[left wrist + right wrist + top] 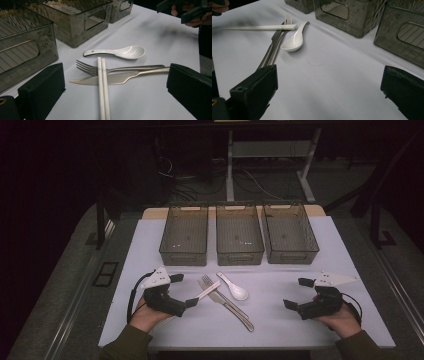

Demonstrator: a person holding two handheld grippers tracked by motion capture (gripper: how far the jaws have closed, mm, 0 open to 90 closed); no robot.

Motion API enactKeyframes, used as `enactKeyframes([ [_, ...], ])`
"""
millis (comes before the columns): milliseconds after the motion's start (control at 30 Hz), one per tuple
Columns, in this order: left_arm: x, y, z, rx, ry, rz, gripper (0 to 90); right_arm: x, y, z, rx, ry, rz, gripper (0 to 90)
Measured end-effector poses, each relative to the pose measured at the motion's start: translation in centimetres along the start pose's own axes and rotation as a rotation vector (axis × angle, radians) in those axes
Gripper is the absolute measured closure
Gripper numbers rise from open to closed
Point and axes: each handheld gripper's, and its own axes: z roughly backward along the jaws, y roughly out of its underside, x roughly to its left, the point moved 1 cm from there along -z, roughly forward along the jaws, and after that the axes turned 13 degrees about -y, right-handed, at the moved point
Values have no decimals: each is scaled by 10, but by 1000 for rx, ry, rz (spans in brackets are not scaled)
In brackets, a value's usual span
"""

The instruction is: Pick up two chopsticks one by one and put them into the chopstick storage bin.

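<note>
A metal fork (206, 281), a metal knife (235, 311), a white ceramic spoon (235, 289) and a pair of white chopsticks (208, 289) lie together at the middle of the white mat. The chopsticks (103, 95) lie across the fork (86, 68) and knife (112, 79), and the spoon (122, 52) lies just beyond them. My left gripper (184, 290) rests on the mat just left of the cutlery, open, its jaws on either side of the chopsticks' near end without touching. My right gripper (297, 293) rests open to the right, nothing between its jaws (329, 77).
Three dark see-through bins (183, 256) (240, 256) (292, 255) stand side by side behind the cutlery. The white mat (280, 330) covers the table; its front edge runs just behind both hands. Desk legs and cables stand in the dark beyond the table.
</note>
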Motion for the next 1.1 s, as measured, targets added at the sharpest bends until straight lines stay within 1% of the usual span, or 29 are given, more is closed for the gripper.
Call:
enactKeyframes([
  [200,1,0,-1,3,-2,3,9,0,0,0,-2,-4,-4,10],
  [267,2,-2,-1,11,-7,-2,11,0,0,0,-1,-4,-5,9],
  [333,2,-3,-3,10,-8,0,14,-1,1,0,1,-3,-8,9],
  [533,4,-8,-6,15,-11,-11,28,-3,2,0,-1,-6,-13,10],
  [667,7,-13,-8,2,-9,-13,41,-3,2,1,9,-6,-15,9],
  [733,8,-15,-9,3,-8,-13,45,-2,1,1,-6,-5,-23,9],
  [767,8,-16,-10,2,-6,-12,47,-1,1,0,-5,-4,-26,10],
  [800,8,-17,-11,0,-4,-14,50,0,1,0,1,-1,-18,10],
  [867,9,-18,-13,4,-1,-16,61,1,2,0,7,0,-15,10],
  [933,10,-19,-14,7,-2,-14,65,1,1,1,-1,3,-22,10],
  [1100,14,-24,-18,9,-2,-10,128,-1,1,1,-1,5,-22,10],
])
